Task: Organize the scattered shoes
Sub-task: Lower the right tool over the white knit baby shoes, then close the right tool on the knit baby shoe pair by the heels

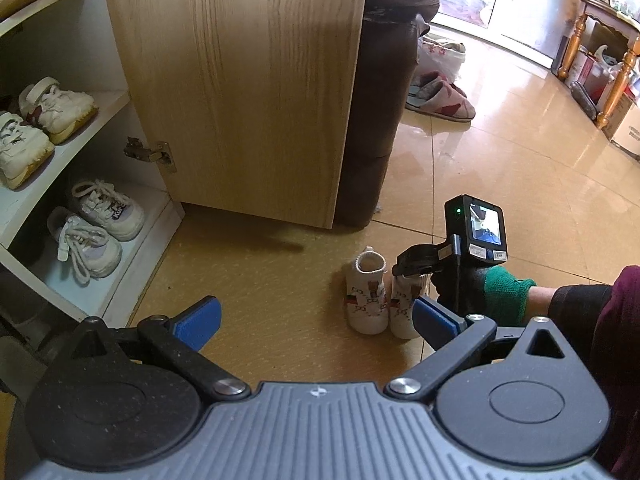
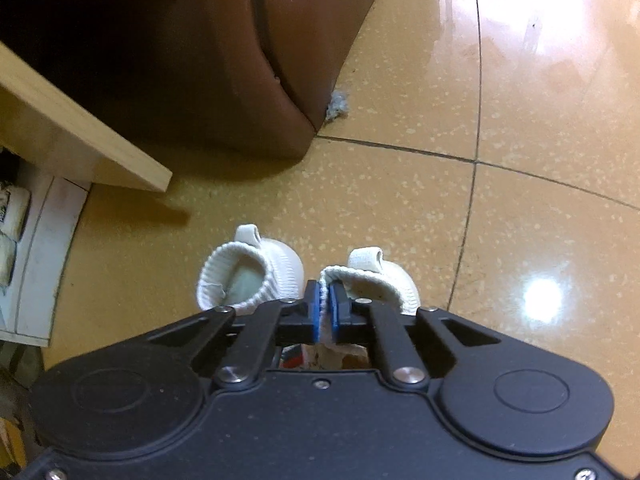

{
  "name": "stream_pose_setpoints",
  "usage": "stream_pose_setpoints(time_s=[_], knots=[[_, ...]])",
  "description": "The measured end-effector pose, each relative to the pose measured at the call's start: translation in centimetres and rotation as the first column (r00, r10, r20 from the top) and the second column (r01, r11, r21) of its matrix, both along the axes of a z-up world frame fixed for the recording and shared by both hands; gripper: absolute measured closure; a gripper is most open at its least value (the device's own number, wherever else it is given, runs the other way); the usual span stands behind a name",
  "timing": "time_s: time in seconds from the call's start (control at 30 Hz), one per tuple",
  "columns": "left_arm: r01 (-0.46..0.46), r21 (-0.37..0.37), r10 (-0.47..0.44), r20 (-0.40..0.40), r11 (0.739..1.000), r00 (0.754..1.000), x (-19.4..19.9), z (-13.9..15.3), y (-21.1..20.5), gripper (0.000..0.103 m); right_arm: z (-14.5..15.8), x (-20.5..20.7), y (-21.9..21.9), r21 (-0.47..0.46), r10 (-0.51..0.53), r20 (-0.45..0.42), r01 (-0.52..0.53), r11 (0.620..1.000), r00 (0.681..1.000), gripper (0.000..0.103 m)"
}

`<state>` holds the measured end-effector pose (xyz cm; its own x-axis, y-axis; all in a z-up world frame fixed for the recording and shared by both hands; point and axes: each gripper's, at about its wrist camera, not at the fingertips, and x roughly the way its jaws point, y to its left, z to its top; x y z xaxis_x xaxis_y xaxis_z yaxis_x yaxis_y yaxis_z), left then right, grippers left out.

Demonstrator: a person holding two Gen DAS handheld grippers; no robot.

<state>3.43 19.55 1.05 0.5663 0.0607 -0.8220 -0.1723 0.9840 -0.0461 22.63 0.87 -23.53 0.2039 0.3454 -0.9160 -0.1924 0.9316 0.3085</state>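
Right claw (image 2: 325, 300) clenched on the knit cuff of the right baby shoe (image 2: 380, 280), which stands on the floor tiles (image 2: 400, 200) just beside its mate (image 2: 248, 276), near the open cabinet door (image 1: 240, 80). Left claw (image 1: 316, 320) released, hovering nearby, nothing between its pads.

daylight from top right | glare on floor (image 2: 540, 300) | fisheye-bent edges | mild blur
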Motion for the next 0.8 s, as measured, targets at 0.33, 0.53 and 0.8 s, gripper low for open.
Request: stream_pose_setpoints(time_s=[0.33,0.53,0.8], knots=[[0.003,0.007,-0.003,0.005,1.000,1.000,-0.2,0.1,0.0,0.001,0.2,0.6,0.1,0.032,-0.032,0.007,0.032,0.999,0.999,0.097],[0.006,0.010,-0.006,0.006,1.000,1.000,-0.1,0.1,0.0,0.001,-0.3,0.4,0.2,-0.026,-0.056,-0.058,0.055,0.998,0.997,0.084],[-0.003,0.013,0.003,0.004,1.000,1.000,0.0,0.2,0.2,0.001,-0.9,-0.3,0.1,-0.029,-0.005,-0.028,0.005,1.000,1.000,0.098]])
